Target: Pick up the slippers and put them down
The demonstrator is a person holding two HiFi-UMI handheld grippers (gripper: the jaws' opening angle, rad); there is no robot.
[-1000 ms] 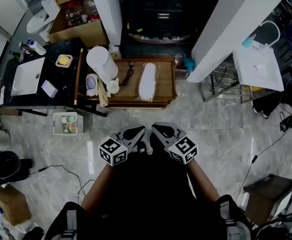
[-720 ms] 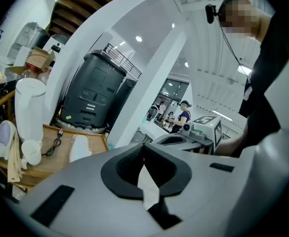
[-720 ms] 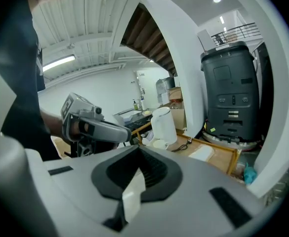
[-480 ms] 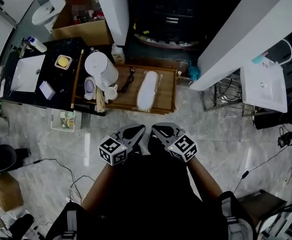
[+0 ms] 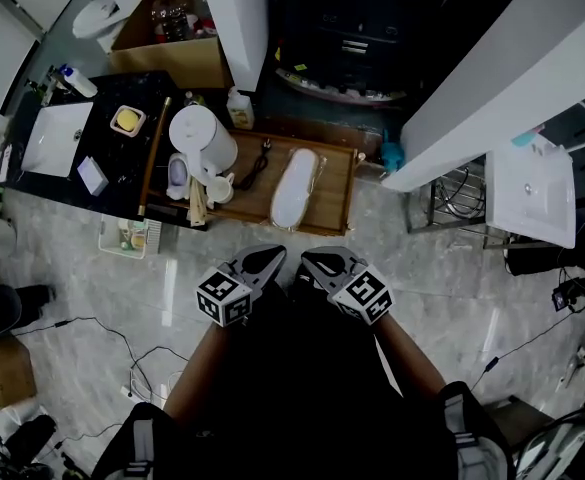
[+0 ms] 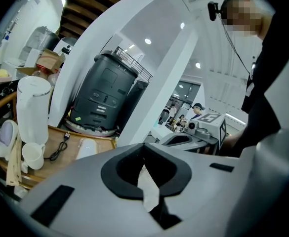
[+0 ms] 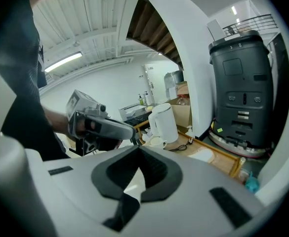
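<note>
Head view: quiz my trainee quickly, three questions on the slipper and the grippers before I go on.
1. True or false: the left gripper is holding the white slipper.
2. The white slipper lies on: A the wooden tray; B the black counter; C the marble floor.
3. Fill in: the right gripper has its jaws ____.
Key: 1 false; 2 A; 3 shut.
</note>
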